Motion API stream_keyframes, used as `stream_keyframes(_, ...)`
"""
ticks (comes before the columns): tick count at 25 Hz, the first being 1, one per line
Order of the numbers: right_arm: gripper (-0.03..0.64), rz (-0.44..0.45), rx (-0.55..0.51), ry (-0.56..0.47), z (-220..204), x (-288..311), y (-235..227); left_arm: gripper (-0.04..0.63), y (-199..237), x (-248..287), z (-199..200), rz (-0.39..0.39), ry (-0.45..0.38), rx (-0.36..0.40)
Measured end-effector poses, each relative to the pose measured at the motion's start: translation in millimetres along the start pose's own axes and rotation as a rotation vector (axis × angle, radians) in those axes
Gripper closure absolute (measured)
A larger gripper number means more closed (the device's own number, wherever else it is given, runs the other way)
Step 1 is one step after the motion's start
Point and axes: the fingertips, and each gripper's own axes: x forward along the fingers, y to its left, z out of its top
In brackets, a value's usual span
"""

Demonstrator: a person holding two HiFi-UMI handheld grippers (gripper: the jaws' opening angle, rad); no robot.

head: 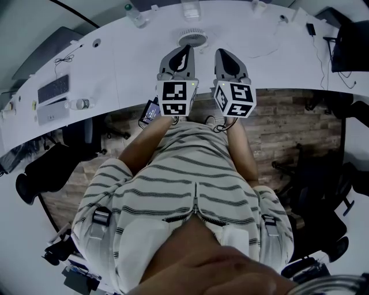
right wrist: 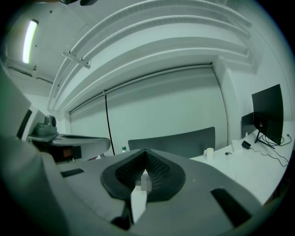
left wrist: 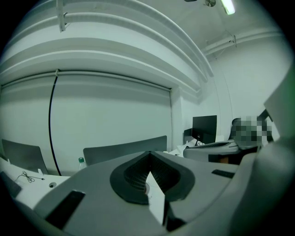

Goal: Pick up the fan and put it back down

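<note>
Nearby, a bottle [head: 136, 16] stands beside the fan [head: 192, 38] on the desk [head: 115, 57].

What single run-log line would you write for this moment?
fan: on desk, untouched | left tongs: shut, empty | right tongs: shut, empty

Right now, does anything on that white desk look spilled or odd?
Nothing clearly stands out. The round white fan sits flat on the curved white desk, no spill. The left hand-held gripper and right hand-held gripper are shut, empty. A small clear bottle at left may lie sideways; too small to tell.
</note>
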Motion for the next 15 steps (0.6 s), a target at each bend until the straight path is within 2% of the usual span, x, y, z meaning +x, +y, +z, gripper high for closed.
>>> stream_keyframes(15, 0.611, 0.015, -0.012, -0.009, 3.9, -4.2, 7.8, 0.591, -7.4, -10.7, 8.7, 0.012, -0.019, 0.009)
